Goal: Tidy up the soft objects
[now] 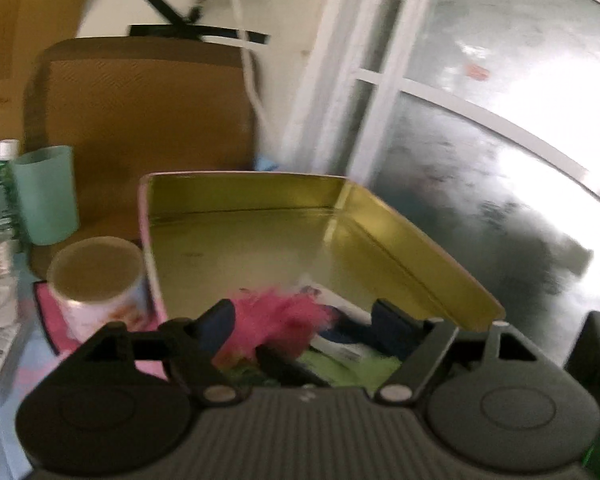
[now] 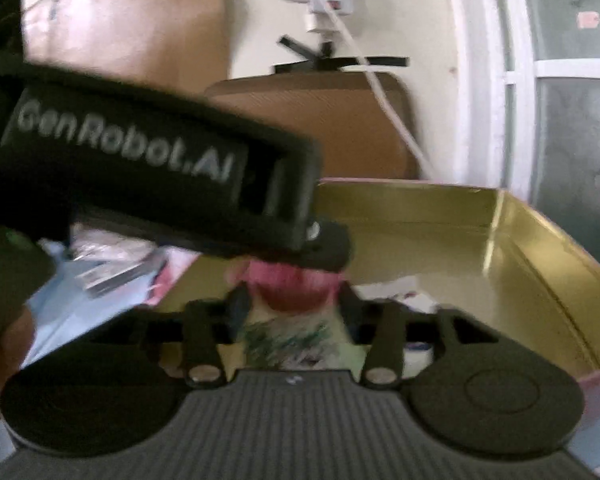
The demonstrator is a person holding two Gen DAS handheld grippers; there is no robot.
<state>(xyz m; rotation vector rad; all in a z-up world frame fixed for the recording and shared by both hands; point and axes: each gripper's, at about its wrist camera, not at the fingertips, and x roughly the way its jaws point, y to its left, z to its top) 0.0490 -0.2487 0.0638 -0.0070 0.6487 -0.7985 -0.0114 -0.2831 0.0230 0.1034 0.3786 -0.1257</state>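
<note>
The step in hand looks like the placing of a soft piece into the gold tin, whose far half lies bare. In the left wrist view the left gripper stands with its jaws apart, and a fluffy pink tuft sits between them, nearer the left finger; through the blur I cannot tell whether either finger touches it. Under it lie green fabric and a white printed piece. In the right wrist view the right gripper has its fingers drawn in on either side of a pale, green-flecked soft object, seemingly pinching it, with the pink tuft just beyond and the other gripper's dark body crossing directly above. The next move probably calls for lowering the bundle onto the tin's floor and releasing it without the two tools fouling each other.
</note>
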